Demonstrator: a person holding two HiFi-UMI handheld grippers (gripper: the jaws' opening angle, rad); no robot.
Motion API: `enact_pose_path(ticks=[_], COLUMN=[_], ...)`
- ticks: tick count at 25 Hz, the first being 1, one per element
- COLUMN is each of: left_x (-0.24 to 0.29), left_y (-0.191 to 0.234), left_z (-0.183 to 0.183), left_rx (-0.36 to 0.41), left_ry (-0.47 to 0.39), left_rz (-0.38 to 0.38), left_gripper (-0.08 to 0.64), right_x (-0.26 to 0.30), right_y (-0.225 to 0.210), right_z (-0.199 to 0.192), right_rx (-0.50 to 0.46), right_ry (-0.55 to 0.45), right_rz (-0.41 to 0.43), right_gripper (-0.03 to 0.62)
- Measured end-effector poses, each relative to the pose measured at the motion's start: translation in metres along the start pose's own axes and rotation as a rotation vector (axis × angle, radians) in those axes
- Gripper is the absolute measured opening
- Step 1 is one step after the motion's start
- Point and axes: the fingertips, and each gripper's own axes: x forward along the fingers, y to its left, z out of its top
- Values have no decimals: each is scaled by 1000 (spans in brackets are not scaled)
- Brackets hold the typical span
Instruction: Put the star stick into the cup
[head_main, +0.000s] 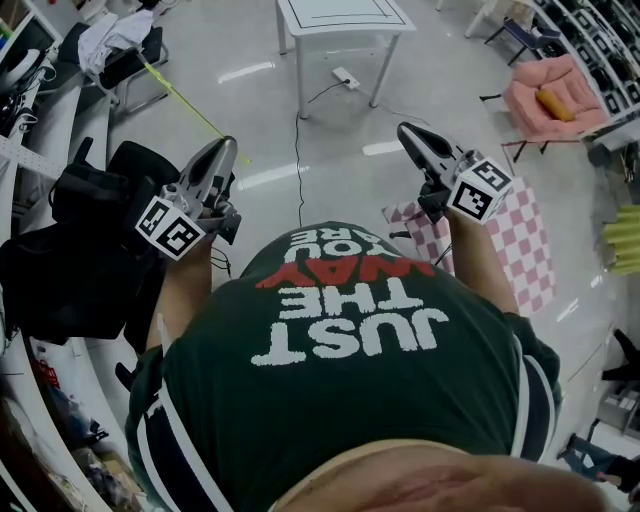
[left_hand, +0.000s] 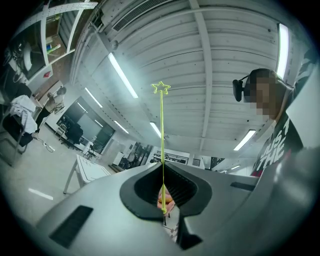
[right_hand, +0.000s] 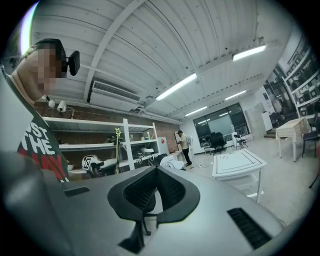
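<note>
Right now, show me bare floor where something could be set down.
Bare floor lies on the near side of the table, either side of the cable, and between table and checked mat. Crowded: black bags at left, pink chair at right.

Pink checkered mat (head_main: 525, 245) on grey floor (head_main: 250, 120)

The star stick (left_hand: 161, 130) looks like thin, shiny yellow plastic. The left gripper (left_hand: 163, 192) and right gripper (right_hand: 152, 192) have smooth, dull grey plastic shells with black ribbed pads (right_hand: 170, 189). The floor (head_main: 250, 110) is shiny, and the shirt (head_main: 350, 400) is soft cloth.
</note>
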Motion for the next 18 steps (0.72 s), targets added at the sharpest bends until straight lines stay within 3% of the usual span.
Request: enact_pose_path(ticks=[12,18], left_x=[82,109], left_y=[-42,-42], left_z=[-44,-60], left_rx=[-19,-29], left_ry=[37,70], left_rz=[-31,-55], left_gripper=[14,14], right_x=[-60,-66], right_y=[-56,-86], right_z=[3,-5], right_rx=[10,27], right_ry=[8,6], right_rz=[4,-8], right_gripper=[34,34])
